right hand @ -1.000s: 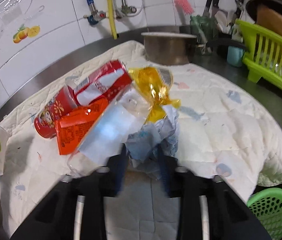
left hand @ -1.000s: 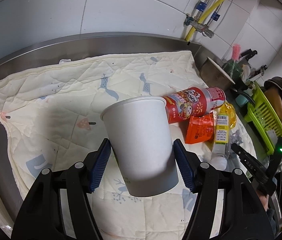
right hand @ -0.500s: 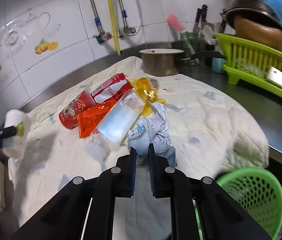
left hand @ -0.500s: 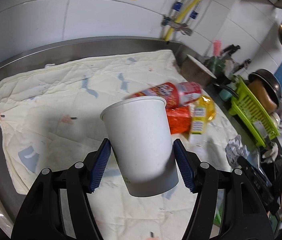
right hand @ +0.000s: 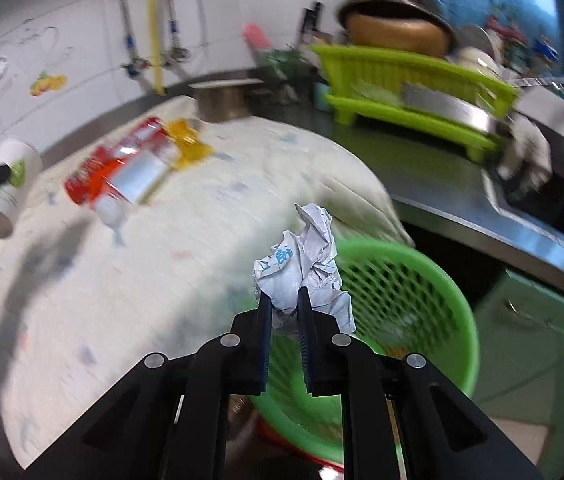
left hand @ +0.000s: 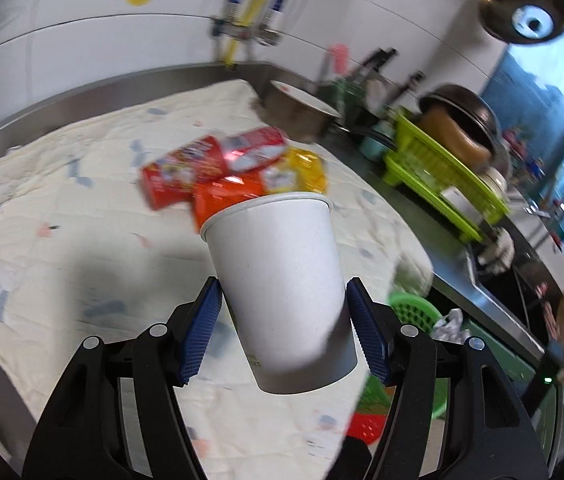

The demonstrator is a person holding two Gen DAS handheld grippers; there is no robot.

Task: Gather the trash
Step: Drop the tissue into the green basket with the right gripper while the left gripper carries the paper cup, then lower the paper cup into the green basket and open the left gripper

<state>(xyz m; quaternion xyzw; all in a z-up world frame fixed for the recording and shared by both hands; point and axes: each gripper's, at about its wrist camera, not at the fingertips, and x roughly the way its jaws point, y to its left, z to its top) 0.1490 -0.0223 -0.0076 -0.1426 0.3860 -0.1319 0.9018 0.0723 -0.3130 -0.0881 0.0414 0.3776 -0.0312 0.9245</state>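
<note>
My left gripper [left hand: 282,304] is shut on a white paper cup [left hand: 278,280], upright and lifted above the quilted cloth [left hand: 62,248]. My right gripper [right hand: 284,300] is shut on a crumpled white-and-blue paper ball [right hand: 302,260], held at the near edge of the green mesh basket [right hand: 402,292] below the counter. That paper ball [left hand: 448,322] and basket [left hand: 412,310] also show low right in the left wrist view. On the cloth lie a red can [left hand: 186,172], an orange packet [left hand: 226,196], a yellow wrapper [left hand: 306,168] and a clear bottle [right hand: 134,180]. The cup [right hand: 4,188] shows at far left in the right wrist view.
A steel pot [right hand: 222,98] stands at the back of the counter. A green dish rack [right hand: 410,80] with bowls sits to the right, then a sink [right hand: 542,200]. Pipes [right hand: 156,32] run down the tiled wall. A green cabinet front [right hand: 542,340] is below the counter.
The right gripper closed on the paper ball and carried it off the cloth to the right, over to the green basket. The left gripper swung right with the cup still in it.
</note>
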